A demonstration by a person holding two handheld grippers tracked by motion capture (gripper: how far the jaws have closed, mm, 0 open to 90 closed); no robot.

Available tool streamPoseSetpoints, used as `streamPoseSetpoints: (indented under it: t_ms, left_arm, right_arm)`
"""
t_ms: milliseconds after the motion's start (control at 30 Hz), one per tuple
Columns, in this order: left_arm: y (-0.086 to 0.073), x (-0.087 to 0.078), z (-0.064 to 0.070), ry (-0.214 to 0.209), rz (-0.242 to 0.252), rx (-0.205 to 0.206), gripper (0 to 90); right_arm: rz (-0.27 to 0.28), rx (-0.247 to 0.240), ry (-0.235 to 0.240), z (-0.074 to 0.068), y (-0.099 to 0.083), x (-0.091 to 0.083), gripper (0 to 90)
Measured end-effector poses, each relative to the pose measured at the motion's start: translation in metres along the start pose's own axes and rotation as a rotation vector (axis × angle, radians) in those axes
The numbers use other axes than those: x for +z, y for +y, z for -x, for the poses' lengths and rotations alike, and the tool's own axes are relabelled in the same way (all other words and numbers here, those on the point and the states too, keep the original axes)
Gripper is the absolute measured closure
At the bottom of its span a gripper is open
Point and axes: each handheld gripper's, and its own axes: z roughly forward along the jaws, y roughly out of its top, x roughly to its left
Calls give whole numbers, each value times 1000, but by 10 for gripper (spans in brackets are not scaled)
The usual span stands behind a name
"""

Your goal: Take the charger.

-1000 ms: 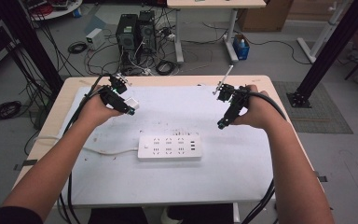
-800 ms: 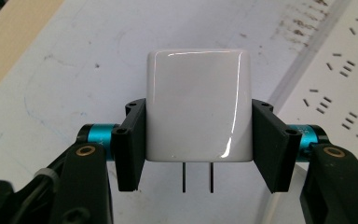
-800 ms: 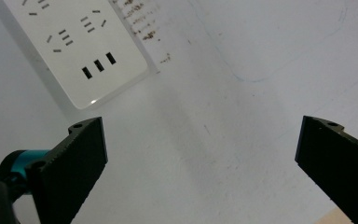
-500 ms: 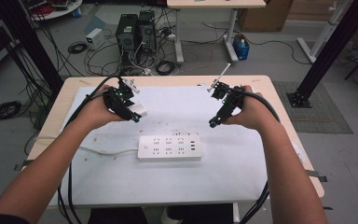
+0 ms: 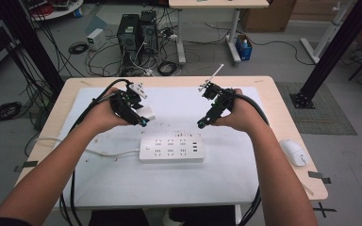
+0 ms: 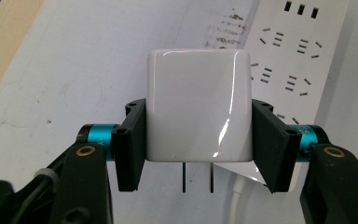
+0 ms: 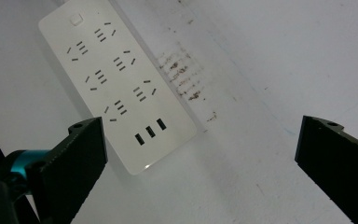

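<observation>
A white power strip lies on the white mat at the table's middle, its cable running off to the left. My left gripper hovers above and left of it, shut on a white plug adapter whose two prongs point back toward the hand. The strip's sockets lie beyond the adapter in the left gripper view. My right gripper hangs above the strip's right end, jaws wide open with nothing between them. Below it lies the power strip with its USB ports nearest.
A white mouse rests near the table's right edge. Brown smudges mark the mat behind the strip. Computer towers and tangled cables sit on the floor beyond the table.
Both grippers have come inward and toward the power strip. The left one keeps hold of the adapter; the right stays open.
</observation>
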Motion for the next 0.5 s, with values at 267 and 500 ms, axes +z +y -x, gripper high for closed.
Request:
streamPoseSetpoints:
  t_ms: [267, 500]
  left_arm:
    - [1, -10, -4, 15, -13, -8, 425]
    - [2, -24, -6, 33, 2, -6, 425]
  right_arm:
    - [0, -11, -16, 2, 0, -7, 15]
    - [-12, -7, -34, 5, 2, -13, 15]
